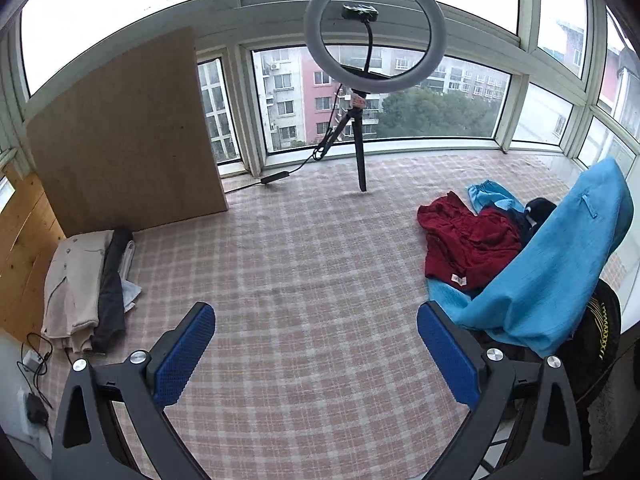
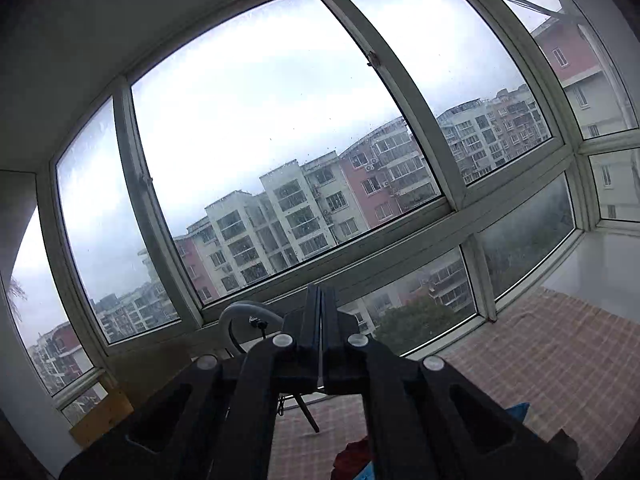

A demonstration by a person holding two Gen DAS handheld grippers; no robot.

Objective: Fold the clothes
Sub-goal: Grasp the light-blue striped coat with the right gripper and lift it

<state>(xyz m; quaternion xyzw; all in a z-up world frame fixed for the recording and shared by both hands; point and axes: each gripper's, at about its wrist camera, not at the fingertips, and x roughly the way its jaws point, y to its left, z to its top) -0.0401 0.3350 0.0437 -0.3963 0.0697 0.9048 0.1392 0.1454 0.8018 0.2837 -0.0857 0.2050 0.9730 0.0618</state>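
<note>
My left gripper [image 1: 316, 312] is open and hovers low over the pink plaid sheet [image 1: 300, 248] with nothing between its blue pads. At the right lies a heap of loose clothes: a dark red garment [image 1: 468, 240], a dark item [image 1: 538, 210] and a large blue garment [image 1: 560, 264] that rises to a peak at the right edge. What holds it up is out of view. A folded stack [image 1: 84, 280] of beige, dark and pale pieces lies at the left. My right gripper [image 2: 321, 292] is shut and raised toward the window; I see no cloth at its tips.
A ring light on a tripod [image 1: 362, 152] stands at the back centre, its cable [image 1: 280, 176] trailing left. A brown board [image 1: 128, 136] leans by the window at the left. Chargers and cables [image 1: 34, 364] lie at the near left. A black item with yellow print [image 1: 600, 328] sits under the blue garment.
</note>
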